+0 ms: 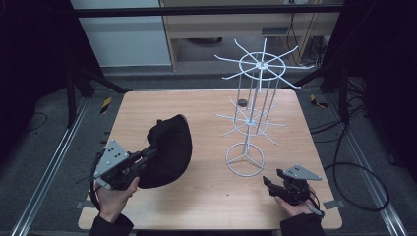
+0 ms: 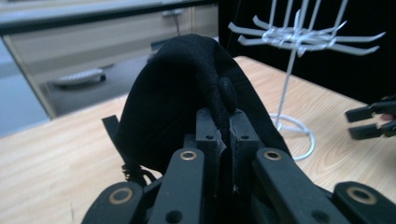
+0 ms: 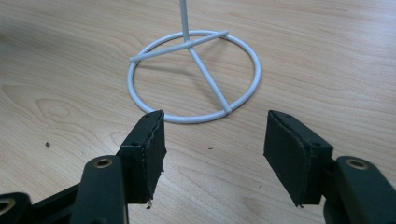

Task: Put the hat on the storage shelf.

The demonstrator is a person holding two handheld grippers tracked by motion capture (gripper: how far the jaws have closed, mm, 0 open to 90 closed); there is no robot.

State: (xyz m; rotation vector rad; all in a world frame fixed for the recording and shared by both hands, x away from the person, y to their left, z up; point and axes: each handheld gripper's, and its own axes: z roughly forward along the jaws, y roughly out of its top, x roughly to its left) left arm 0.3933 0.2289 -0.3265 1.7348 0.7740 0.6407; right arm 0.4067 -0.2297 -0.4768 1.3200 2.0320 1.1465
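Wooden table (image 1: 206, 196): left gripper (image 2: 223, 122) pinches black cap (image 2: 182, 93); right gripper (image 3: 212, 140) gapes.

Small dark disc (image 1: 241, 102) near far edge of wooden table (image 1: 147, 105); black cables (image 1: 364, 169) looped on floor, right.

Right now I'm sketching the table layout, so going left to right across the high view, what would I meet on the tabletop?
Left gripper → black cap pinched in its fingers → white wire rack → right gripper, fingers apart, holding nothing.
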